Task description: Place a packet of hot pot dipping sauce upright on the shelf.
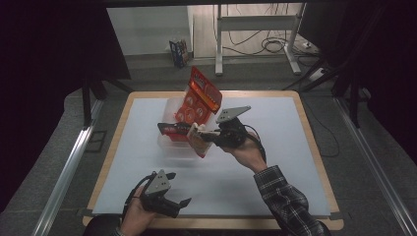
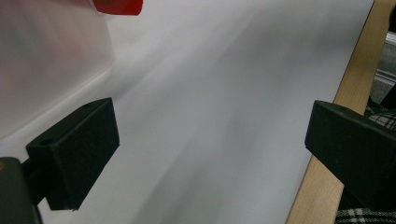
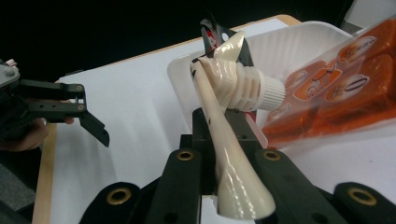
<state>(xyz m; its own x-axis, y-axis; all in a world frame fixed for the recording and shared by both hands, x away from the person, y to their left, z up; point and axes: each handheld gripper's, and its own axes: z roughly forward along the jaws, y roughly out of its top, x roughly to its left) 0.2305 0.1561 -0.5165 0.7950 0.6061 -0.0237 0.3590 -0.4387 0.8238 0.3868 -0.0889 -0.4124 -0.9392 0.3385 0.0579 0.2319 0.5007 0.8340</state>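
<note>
My right gripper (image 1: 200,135) (image 3: 224,135) is shut on a cream squeeze tube (image 1: 196,130) (image 3: 233,84) with a ridged neck and white cap. It holds the tube by its flattened tail at the near right edge of a translucent white bin (image 1: 169,145) (image 3: 299,42). An orange-red snack packet (image 1: 201,96) (image 3: 345,79) stands tilted in the bin, and a dark packet (image 1: 172,129) (image 3: 212,35) pokes out beside it. My left gripper (image 1: 178,190) (image 2: 210,135) is open over the white mat near the table's front edge, with nothing between its fingers.
The white mat (image 1: 275,167) covers a wooden table (image 1: 314,147); its edge runs by my left gripper's right jaw. The bin's wall (image 2: 46,60) shows in the left gripper view. A plaid sleeve (image 1: 285,196) reaches in from the bottom. A blue box (image 1: 179,51) and desk legs stand on the floor behind.
</note>
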